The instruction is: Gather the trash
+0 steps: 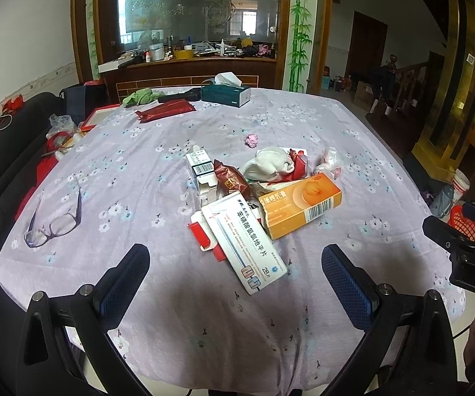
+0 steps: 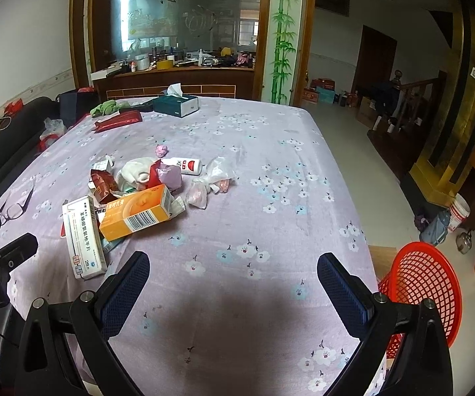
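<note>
A heap of trash sits mid-tabletop (image 1: 303,122): the long box (image 1: 244,247) lies nearest, the carton (image 1: 303,208) just right of it and overlapping, the wrapper (image 1: 232,178) and small box (image 1: 201,165) behind, the cloth (image 1: 267,165) and bags (image 2: 204,188) farther right (a bottle (image 2: 187,166) lies behind these). Glasses (image 1: 55,227) lie well left of the heap. The tissue box (image 1: 225,94) stands at the far edge, and the basket (image 2: 425,283) sits off the right edge, below the tabletop.

Eyeglasses (image 1: 54,224) on lilac floral tablecloth (image 1: 178,323), teal tissue box (image 1: 225,94); green, perhaps cloth, bundle (image 1: 138,96)
</note>
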`<action>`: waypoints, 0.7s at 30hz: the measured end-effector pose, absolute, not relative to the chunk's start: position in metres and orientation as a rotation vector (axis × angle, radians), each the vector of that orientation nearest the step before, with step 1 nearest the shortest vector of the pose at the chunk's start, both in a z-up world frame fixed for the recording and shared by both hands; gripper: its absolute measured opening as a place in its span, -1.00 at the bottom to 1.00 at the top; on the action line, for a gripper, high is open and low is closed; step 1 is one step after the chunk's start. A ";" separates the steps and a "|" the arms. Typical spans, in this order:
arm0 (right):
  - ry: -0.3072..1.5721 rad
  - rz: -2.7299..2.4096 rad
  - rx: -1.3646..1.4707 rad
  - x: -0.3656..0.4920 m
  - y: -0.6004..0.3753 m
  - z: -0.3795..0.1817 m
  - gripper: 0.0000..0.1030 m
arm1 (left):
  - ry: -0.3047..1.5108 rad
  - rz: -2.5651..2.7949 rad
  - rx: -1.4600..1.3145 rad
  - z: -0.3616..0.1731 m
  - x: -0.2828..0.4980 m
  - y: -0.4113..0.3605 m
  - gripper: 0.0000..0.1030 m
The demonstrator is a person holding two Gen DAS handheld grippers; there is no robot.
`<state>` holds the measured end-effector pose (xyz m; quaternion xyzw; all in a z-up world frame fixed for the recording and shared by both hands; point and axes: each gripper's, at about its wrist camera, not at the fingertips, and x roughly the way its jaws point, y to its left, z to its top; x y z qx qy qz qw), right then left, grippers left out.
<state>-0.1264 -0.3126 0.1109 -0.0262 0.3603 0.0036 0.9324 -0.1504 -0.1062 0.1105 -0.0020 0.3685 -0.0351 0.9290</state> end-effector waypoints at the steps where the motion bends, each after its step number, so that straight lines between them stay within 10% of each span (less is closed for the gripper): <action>1: 0.737 0.009 -0.055 -0.126 -0.313 0.111 0.99 | 0.754 -0.072 -0.004 0.111 -0.151 -0.107 1.00; 21: 0.754 0.024 -0.046 -0.119 -0.321 0.107 0.99 | 0.773 -0.068 0.003 0.107 -0.149 -0.115 1.00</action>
